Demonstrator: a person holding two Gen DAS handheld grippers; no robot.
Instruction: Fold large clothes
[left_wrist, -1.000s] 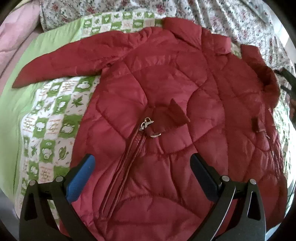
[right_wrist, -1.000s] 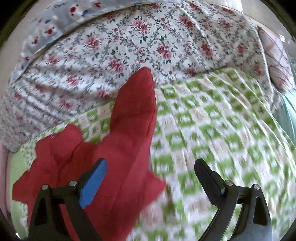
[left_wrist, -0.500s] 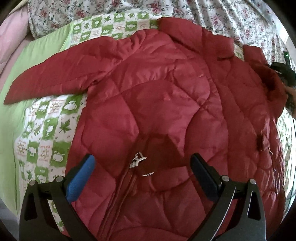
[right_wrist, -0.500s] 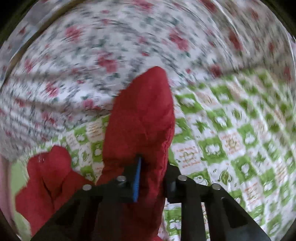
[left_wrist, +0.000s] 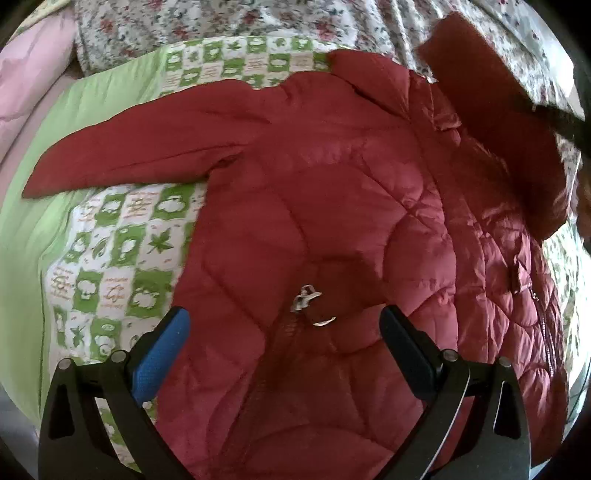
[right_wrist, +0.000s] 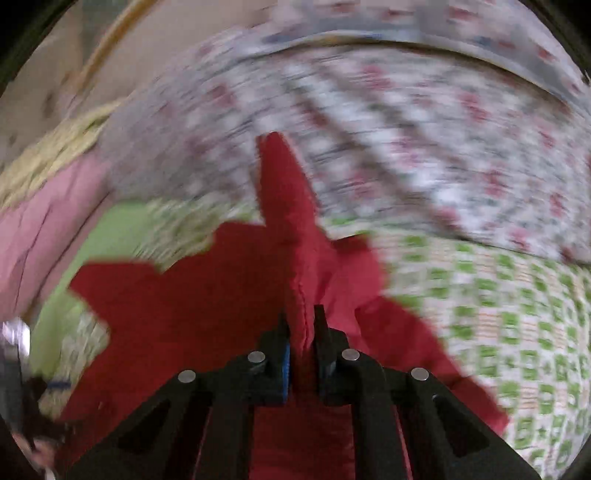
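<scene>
— Where's the red jacket (left_wrist: 332, 221)?
— Spread on the green checked quilt (left_wrist: 122, 240) on the bed, one sleeve (left_wrist: 147, 147) stretched flat.
— The tools?
— Left tool (left_wrist: 284, 339) gapes wide above the zipper pull (left_wrist: 304, 295). Right tool (right_wrist: 301, 332) is clamped on what's probably the other sleeve (right_wrist: 284, 206); it's blurred.

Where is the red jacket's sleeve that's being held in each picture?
Left wrist view: the held sleeve is lifted at the upper right, above the red jacket body, with the open left gripper hovering low.
Right wrist view: the sleeve runs up the middle, clamped between the right gripper fingers.
Shared landmark: the green checkered quilt, at the left in the left wrist view and at the right in the right wrist view.
</scene>
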